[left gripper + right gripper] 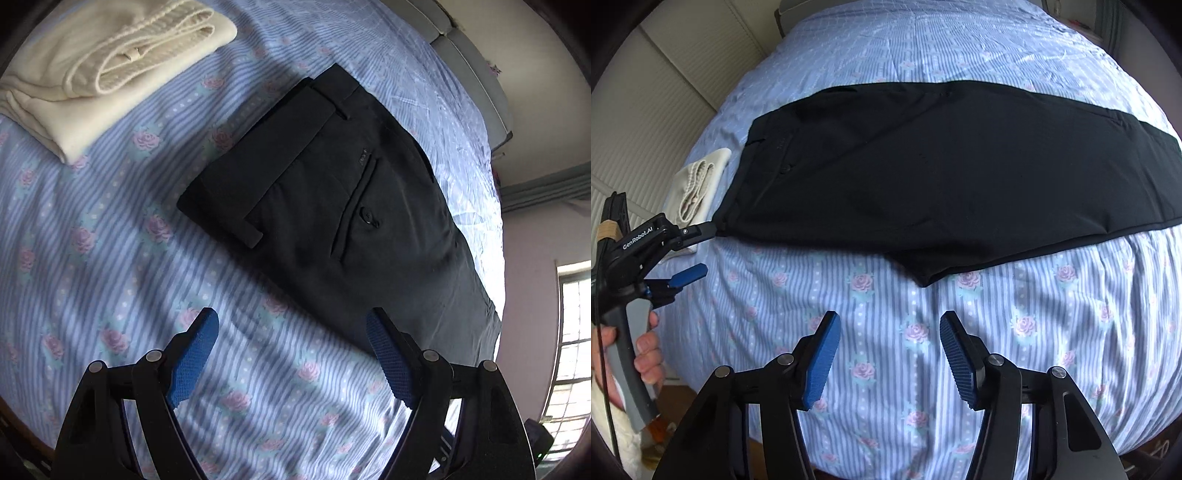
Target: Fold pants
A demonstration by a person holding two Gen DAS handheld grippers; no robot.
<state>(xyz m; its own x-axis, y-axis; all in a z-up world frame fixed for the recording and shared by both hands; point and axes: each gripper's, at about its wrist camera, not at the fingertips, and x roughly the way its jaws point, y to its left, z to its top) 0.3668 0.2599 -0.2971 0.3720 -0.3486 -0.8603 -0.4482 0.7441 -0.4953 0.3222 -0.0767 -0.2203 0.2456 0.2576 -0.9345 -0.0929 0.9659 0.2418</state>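
Note:
Black pants [942,173] lie flat on the bed, folded lengthwise leg on leg, waistband to the left and legs running right. In the left wrist view the pants [332,206] show the waistband, a back pocket and its button. My left gripper [291,325] is open and empty, hovering over the sheet just short of the pants' near edge. It also shows in the right wrist view [701,247] beside the waist corner, open. My right gripper [890,325] is open and empty above the sheet, a little short of the crotch point.
The bed [960,350] has a blue striped sheet with pink roses. A folded cream garment [103,70] lies beyond the waistband, also seen in the right wrist view [698,184]. A panelled wall [646,110] stands left; a window [572,332] is at right.

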